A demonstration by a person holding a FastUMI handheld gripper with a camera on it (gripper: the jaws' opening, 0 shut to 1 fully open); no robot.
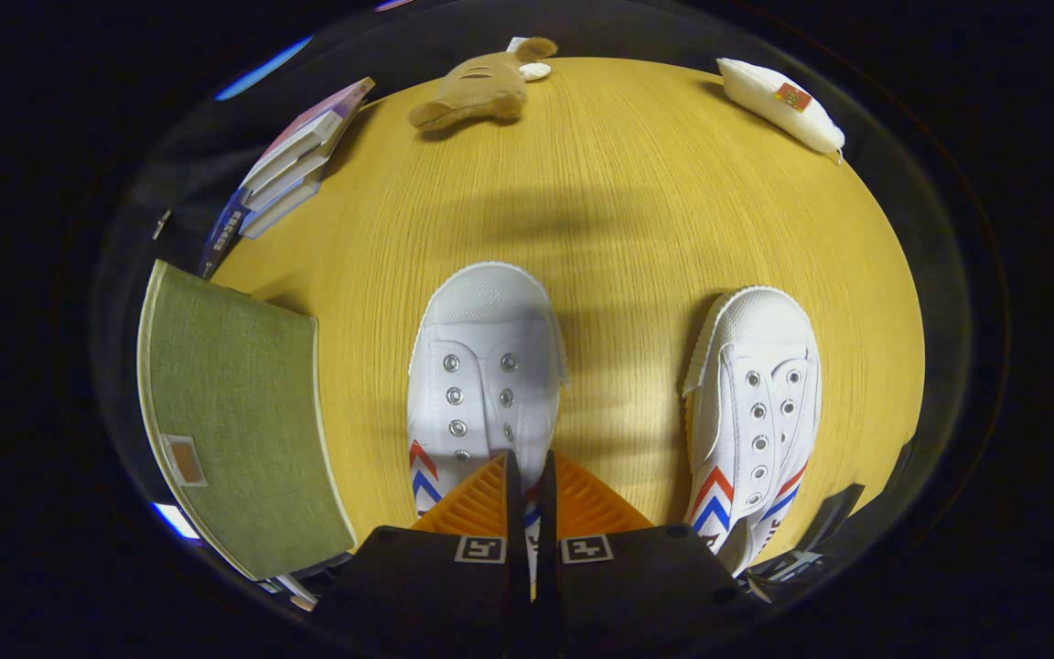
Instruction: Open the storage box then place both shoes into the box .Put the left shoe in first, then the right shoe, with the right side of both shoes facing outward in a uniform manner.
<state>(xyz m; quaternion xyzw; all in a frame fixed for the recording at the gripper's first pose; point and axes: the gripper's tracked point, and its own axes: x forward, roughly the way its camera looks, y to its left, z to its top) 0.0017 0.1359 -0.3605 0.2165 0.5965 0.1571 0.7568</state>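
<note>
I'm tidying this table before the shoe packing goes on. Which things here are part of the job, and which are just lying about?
Part of the job:
- gripper, fingers nearly closed over the left shoe
- right shoe
- green storage box, lid on

Just lying about:
- plush toy
- stack of books
- white pouch

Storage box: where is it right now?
In the gripper view, the green storage box lies lid-closed on the wooden table, left of the nearer white shoe beneath the nearly closed gripper, below the stacked books.
</note>
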